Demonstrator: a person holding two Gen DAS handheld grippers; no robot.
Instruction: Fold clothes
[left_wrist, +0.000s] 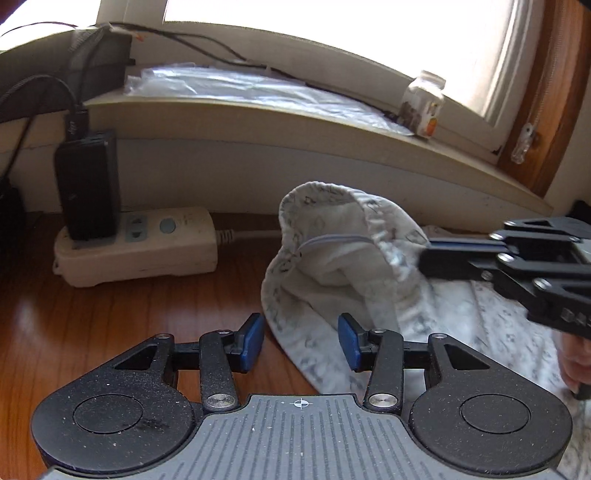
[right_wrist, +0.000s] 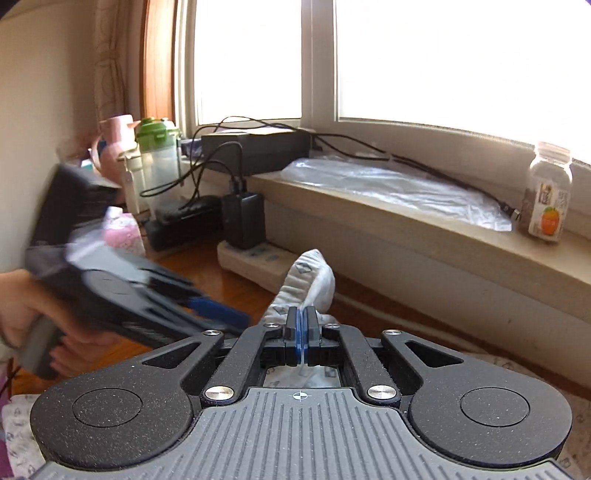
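bunching upward, pale patterned garment (left_wrist: 332, 258) pinched in right tool (right_wrist: 300, 334); left tool (left_wrist: 301, 341) agape

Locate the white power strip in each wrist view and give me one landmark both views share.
Left wrist view: the white power strip lies on the wooden floor at left centre, under the windowsill, with a black adapter plugged into its left end.
Right wrist view: it lies at centre, partly hidden behind the raised patterned garment.
Shared landmark: the clear jar on the windowsill.
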